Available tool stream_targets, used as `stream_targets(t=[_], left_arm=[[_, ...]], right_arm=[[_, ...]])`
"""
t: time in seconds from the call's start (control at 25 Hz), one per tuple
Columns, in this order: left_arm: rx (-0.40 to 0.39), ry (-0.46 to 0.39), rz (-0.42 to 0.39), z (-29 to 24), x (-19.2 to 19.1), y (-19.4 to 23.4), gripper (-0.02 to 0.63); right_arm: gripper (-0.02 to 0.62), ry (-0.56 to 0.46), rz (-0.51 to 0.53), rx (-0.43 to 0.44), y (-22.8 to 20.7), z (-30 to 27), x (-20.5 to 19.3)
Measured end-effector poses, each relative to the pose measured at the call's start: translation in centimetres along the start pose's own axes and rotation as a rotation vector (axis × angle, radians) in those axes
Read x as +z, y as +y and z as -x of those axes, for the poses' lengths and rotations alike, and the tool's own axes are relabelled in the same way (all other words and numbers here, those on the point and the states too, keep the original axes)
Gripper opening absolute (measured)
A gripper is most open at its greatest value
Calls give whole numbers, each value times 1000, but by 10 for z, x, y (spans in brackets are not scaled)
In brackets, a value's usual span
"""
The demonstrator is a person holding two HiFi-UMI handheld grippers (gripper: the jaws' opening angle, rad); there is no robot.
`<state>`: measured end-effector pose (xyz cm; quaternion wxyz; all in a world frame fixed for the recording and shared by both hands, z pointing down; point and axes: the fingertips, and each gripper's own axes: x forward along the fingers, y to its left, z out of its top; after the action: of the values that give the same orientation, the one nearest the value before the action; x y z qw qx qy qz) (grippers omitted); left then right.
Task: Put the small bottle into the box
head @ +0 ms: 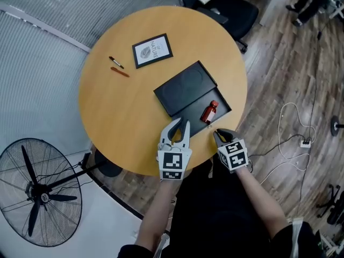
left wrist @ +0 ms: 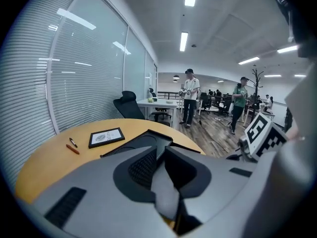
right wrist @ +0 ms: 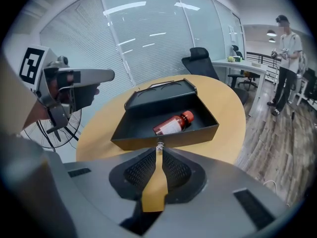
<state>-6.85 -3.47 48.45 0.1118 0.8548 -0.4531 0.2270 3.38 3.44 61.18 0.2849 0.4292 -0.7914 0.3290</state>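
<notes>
The small red-brown bottle (head: 210, 112) with a red cap lies on its side inside the open black box (head: 226, 108), whose lid (head: 185, 87) is folded back behind it. In the right gripper view the bottle (right wrist: 173, 124) rests on the box floor behind the front wall (right wrist: 163, 138). My right gripper (head: 217, 134) (right wrist: 159, 148) is shut just in front of that wall, with a tiny silvery bit at its tips. At the box's near left, over the table's front edge, my left gripper (head: 180, 123) (left wrist: 162, 146) is shut and holds nothing.
A framed picture (head: 152, 50) and two pens (head: 117, 63) lie farther back on the round wooden table (head: 113, 112). A floor fan (head: 40, 190) stands at the left, an office chair (head: 228, 9) behind, and cables (head: 293, 138) on the floor at the right. People (left wrist: 189, 95) stand far off.
</notes>
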Motion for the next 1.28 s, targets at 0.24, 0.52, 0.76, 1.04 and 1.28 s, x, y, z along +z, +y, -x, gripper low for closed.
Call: stream_targets(t=[0.24,0.52,0.76,1.04,1.28], left_arm=[[18,-13,16,29,-6,7,31],[46,-25,56,60,-13,14,3],[56,-35,97,79,-16,14,-2],[77,-24,116,95,-21,18,-2],[93,-20,129,99,-26,21,-2]], right_arm=[[58,13,24,-20,3,-10,-3],[65,22,29,-38,3,-21,-5],[74,39,48,-44,2,-34,-6],[80,50,48,-57,-1,-44,-5],[83,51,61,-49,-1,-45,-5]])
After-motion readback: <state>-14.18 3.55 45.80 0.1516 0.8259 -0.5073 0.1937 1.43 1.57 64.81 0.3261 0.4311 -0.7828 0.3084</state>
